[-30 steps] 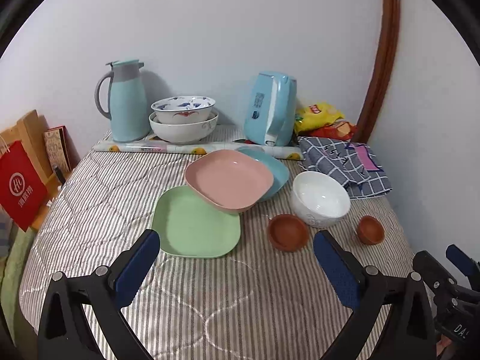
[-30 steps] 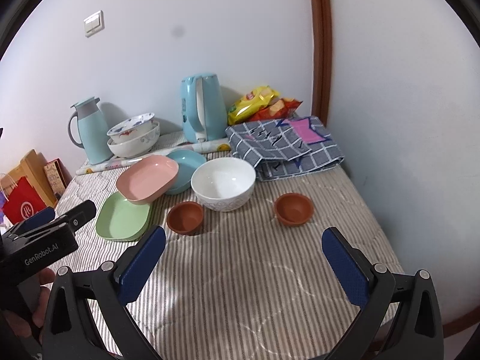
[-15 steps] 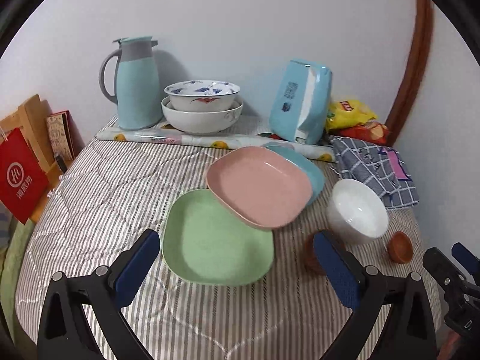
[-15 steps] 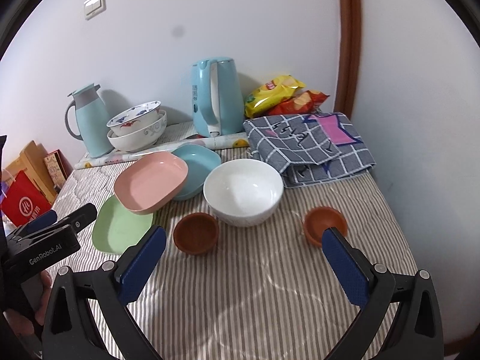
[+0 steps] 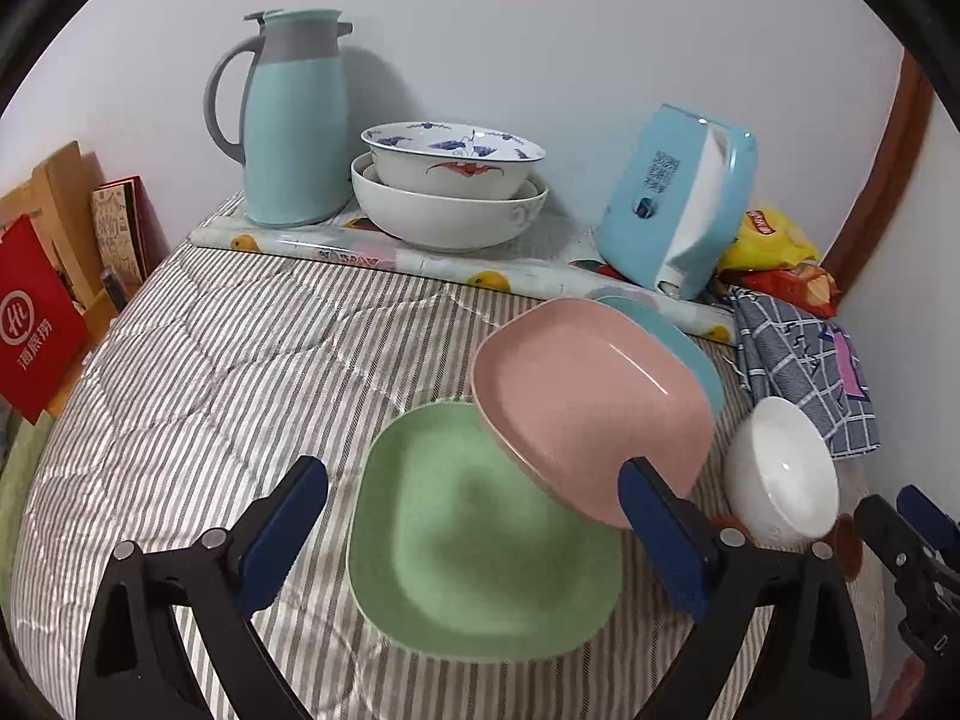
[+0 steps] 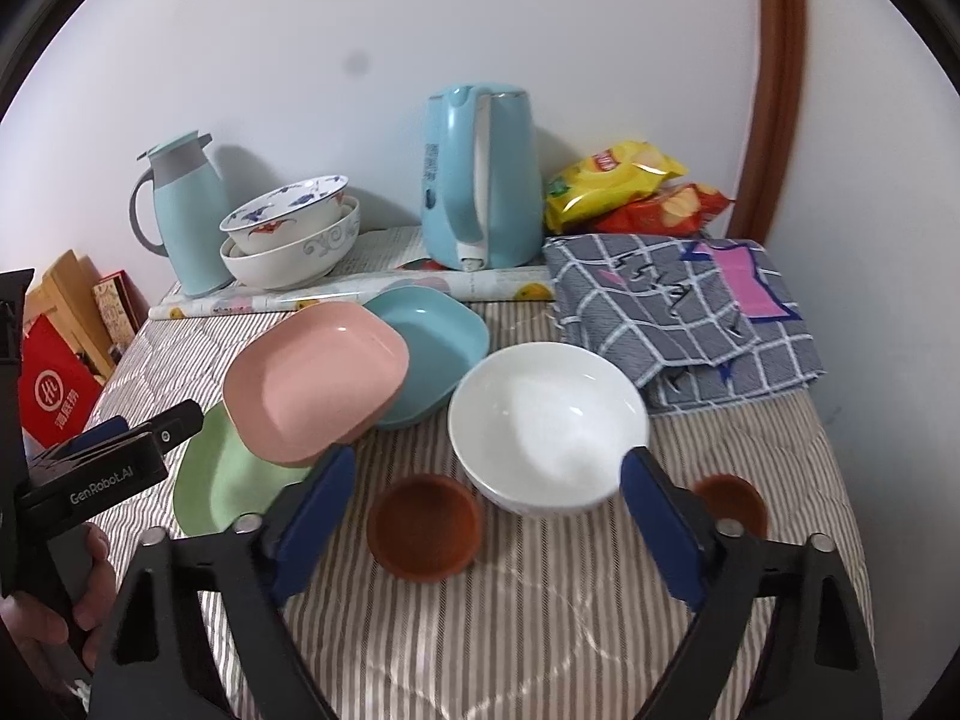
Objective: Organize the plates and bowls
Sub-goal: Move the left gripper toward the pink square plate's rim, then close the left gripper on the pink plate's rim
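Observation:
A green plate (image 5: 474,546) lies flat on the striped cloth. A pink plate (image 5: 591,402) leans tilted over its far edge and over a blue plate (image 6: 429,339). A white bowl (image 6: 546,423) stands to their right, with two small brown bowls in front: one (image 6: 423,525) near the middle, one (image 6: 729,501) to the right. My left gripper (image 5: 474,531) is open and empty, over the green plate. My right gripper (image 6: 489,519) is open and empty, its fingers on either side of the white bowl and near brown bowl.
Against the wall stand a teal jug (image 5: 294,120), two stacked bowls (image 5: 447,192) and a blue kettle (image 6: 480,180). Snack bags (image 6: 624,186) and a checked cloth (image 6: 684,324) lie at back right. A red bag (image 5: 33,324) hangs past the left edge.
Both grippers have moved forward toward the dishes. The left one now hovers over the green plate; the right one has closed in on the white bowl and the brown bowl.

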The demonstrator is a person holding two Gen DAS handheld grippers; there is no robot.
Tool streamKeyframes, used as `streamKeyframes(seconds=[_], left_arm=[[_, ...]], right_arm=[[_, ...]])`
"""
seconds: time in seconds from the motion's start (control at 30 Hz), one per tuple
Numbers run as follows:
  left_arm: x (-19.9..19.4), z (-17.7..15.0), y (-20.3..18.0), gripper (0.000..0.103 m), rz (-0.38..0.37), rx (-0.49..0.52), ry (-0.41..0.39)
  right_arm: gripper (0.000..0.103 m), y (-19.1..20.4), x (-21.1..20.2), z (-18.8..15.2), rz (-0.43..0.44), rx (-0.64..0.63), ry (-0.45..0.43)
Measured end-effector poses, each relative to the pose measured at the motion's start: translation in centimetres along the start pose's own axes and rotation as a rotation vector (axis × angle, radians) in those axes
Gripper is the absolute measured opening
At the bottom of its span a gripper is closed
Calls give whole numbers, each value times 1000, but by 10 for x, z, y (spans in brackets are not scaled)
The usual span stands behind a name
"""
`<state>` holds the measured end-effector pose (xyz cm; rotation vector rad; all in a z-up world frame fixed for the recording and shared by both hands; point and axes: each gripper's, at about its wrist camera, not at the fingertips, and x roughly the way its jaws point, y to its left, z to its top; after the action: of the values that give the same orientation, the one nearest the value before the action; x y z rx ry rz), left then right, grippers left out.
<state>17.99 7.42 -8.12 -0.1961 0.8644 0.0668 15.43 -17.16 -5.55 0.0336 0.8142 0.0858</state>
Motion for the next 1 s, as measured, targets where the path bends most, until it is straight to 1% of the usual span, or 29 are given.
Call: streamKeyframes(seconds=[0.07,0.13,0.17,0.27,0.33,0.4,0.53,0.6,0.67,0.73,0.9,0.93,0.97,1.0], left_arm=[[6,4,0,94,-4,-3,3],[13,10,2,93,-7,1,4],[17,12,1,92,-6,5,8],[26,17,-1,90,-5,18,15],[34,22,-2,89,-5,24,18],[40,26,-3,83,-13,26,29],[54,30,-7,80,-18,44,43],[61,31,-8,73,-29,47,56],[68,31,-10,71,-41,58,66],[73,31,-10,69,-27,69,65],[82,34,-6,61,-41,56,72],[84,35,-4,60,-39,54,74],[86,36,-3,56,-41,51,77],[87,37,-2,52,-45,49,79]], right_arm=[[82,6,9,7,12,-19,5],[75,13,19,15,26,-44,8],[74,16,24,18,28,-52,11],[65,25,42,28,44,-79,32],[55,30,55,34,66,-94,56],[53,34,67,39,71,-104,69],[51,36,86,45,66,-107,88],[49,37,94,47,70,-105,99],[49,37,102,47,66,-106,112],[49,36,111,48,68,-109,133],[49,38,124,50,76,-101,145],[48,40,126,50,78,-104,152],[46,41,129,49,80,-110,159],[43,43,131,49,80,-115,165]])
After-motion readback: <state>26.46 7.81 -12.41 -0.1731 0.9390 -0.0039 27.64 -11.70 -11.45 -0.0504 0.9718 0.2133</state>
